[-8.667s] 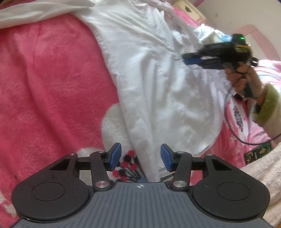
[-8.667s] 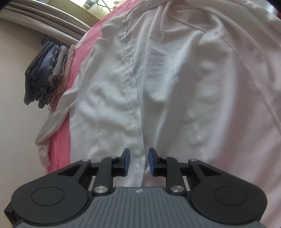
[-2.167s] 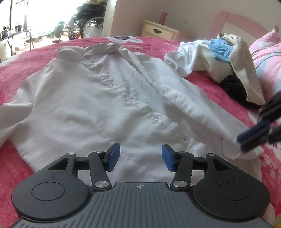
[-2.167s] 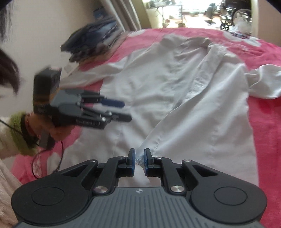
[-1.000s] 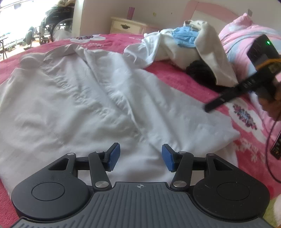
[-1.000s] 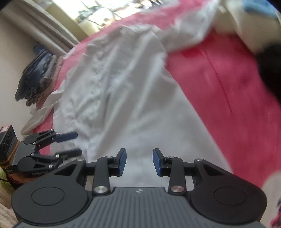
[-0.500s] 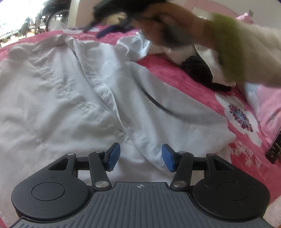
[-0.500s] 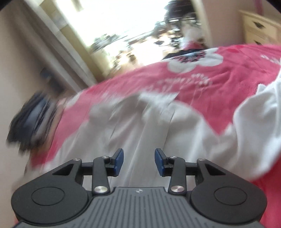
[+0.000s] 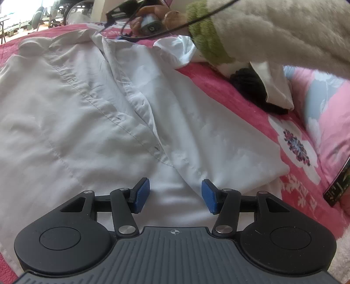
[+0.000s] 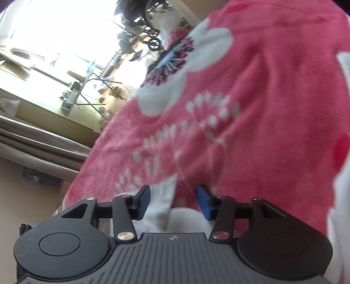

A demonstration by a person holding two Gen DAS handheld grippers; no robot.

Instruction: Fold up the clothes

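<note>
A white button-up shirt point(image 9: 87, 122) lies spread, front up, on the pink flowered bedspread point(image 9: 247, 109). My left gripper point(image 9: 175, 193) hovers open over the shirt's lower hem, where the two front panels overlap, with nothing between its blue pads. At the far end, a hand point(image 9: 153, 18) in a cream sleeve with a green cuff holds the right gripper by the collar point(image 9: 72, 38). In the right wrist view my right gripper point(image 10: 172, 196) has its jaws opening. A white collar tip point(image 10: 163, 196) lies between them, and the pads do not press on it.
A pile of light clothes over a black garment point(image 9: 251, 83) lies at the right, beside a pink and blue pillow point(image 9: 323, 98). A dark flat device point(image 9: 338, 185) pokes in at the right edge. Beyond the bed are grey curtains point(image 10: 39, 139) and a bright window.
The right gripper swung from the shirt's lower right side across to the collar at the far end, and its jaws widened. The left gripper stayed over the hem.
</note>
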